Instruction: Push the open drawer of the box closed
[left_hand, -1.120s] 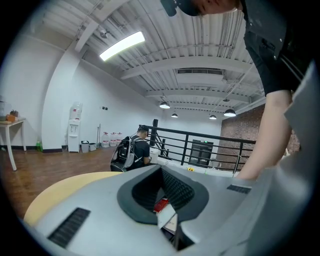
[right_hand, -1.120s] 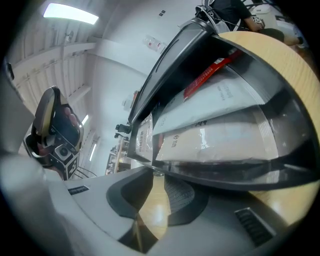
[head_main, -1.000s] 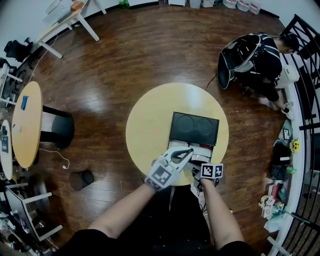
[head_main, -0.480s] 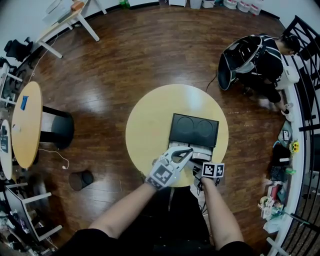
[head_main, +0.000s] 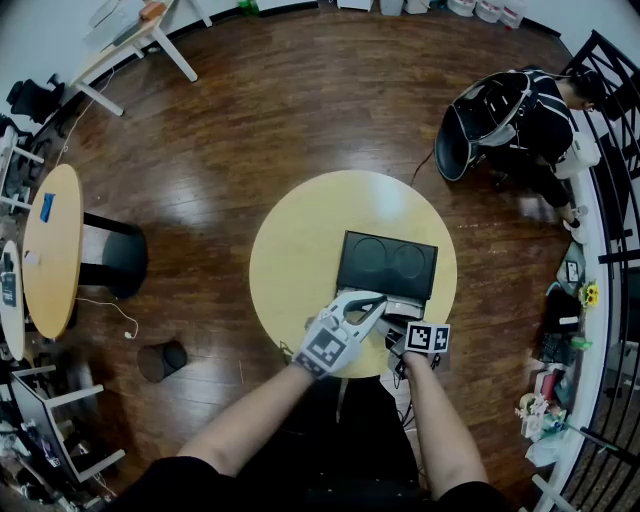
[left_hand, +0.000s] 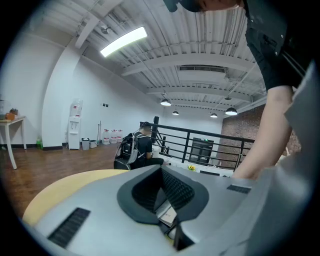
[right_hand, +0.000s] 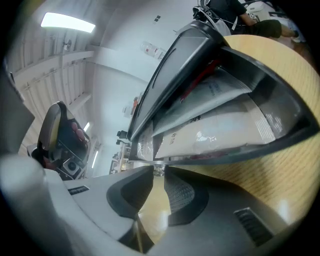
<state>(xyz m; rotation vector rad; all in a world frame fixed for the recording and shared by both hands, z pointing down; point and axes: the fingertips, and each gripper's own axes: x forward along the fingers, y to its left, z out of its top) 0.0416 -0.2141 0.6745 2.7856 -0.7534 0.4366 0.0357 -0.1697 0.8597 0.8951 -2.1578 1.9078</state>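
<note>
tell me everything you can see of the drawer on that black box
The drawer is a shallow dark tray, plastic by its look, pulled part way out of the near side of the black box on the round yellow table, so still open. Flat white and clear printed packets lie in it, with something red further back. The tips of the right gripper, slightly apart, stand at its front edge; whether they pinch it I cannot tell.

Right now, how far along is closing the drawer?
Done: both grippers are up at the front of the box.
In hand: the right gripper, jaws slightly apart, has its tips at the drawer rim; the left gripper sits beside it.
Left: the drawer sticks out with packets showing; it needs pushing fully in.
</note>
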